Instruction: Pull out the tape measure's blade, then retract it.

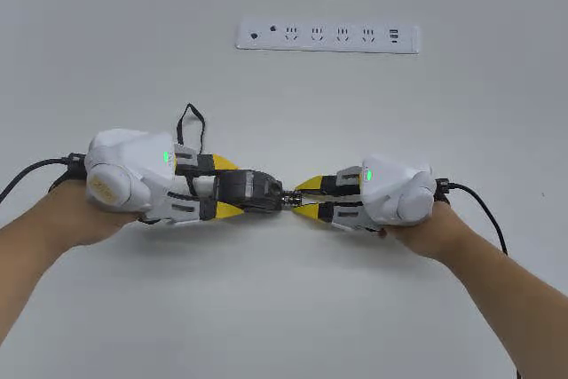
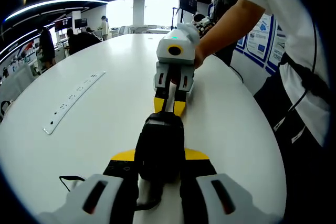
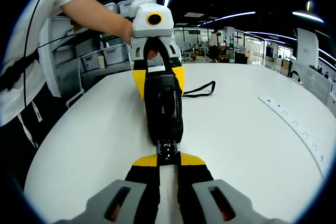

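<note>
A black tape measure [image 1: 248, 191] lies low over the white table, its case clamped between the yellow-tipped jaws of my left gripper [image 1: 229, 187]. The case [image 2: 161, 148] fills the gap between those jaws, and its black wrist strap [image 1: 190, 126] trails behind. My right gripper [image 1: 305, 198] faces it from the right, shut on the blade's end hook [image 3: 165, 149] right at the case mouth. Only a very short bit of blade [image 3: 165, 145] shows outside the case [image 3: 163, 106]. The two grippers nearly touch tip to tip.
A white power strip [image 1: 327, 37] lies flat at the far side of the table [image 1: 284, 308]. Black cables [image 1: 475, 206] run back from both grippers. Office desks and people stand far behind the table in the gripper views.
</note>
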Available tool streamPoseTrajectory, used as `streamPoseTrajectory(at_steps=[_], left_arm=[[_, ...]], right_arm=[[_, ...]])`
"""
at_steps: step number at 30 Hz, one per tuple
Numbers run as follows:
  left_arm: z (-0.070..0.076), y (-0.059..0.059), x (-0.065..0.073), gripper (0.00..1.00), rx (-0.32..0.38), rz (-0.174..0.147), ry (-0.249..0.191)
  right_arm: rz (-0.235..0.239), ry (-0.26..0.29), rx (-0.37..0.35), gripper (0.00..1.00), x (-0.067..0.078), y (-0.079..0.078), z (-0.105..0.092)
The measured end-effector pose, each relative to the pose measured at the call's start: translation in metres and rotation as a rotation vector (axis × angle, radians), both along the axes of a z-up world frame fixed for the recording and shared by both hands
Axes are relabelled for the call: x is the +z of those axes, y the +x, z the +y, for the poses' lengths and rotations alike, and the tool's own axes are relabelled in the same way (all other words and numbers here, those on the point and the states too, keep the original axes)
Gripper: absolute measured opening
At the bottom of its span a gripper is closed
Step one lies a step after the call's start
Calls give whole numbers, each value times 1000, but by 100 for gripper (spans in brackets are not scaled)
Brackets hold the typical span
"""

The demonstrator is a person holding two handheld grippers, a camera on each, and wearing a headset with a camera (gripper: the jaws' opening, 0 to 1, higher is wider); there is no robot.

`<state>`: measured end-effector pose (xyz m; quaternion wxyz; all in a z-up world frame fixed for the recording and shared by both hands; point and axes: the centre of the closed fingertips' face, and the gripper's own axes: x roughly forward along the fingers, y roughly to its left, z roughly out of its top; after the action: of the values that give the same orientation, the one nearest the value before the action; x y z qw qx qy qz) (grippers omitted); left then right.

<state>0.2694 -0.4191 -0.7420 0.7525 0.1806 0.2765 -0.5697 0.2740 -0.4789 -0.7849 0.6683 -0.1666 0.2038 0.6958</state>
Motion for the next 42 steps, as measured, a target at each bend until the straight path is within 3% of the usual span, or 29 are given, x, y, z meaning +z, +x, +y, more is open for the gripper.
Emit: streamPoseTrajectory(at_steps=[16, 42], left_arm=[[-1, 0, 1, 26, 2, 0, 4], [-2, 1, 1, 26, -8, 4, 0]], right_arm=[[-8, -14, -12, 9, 0, 1, -24], [17, -37, -61, 9, -1, 7, -76]])
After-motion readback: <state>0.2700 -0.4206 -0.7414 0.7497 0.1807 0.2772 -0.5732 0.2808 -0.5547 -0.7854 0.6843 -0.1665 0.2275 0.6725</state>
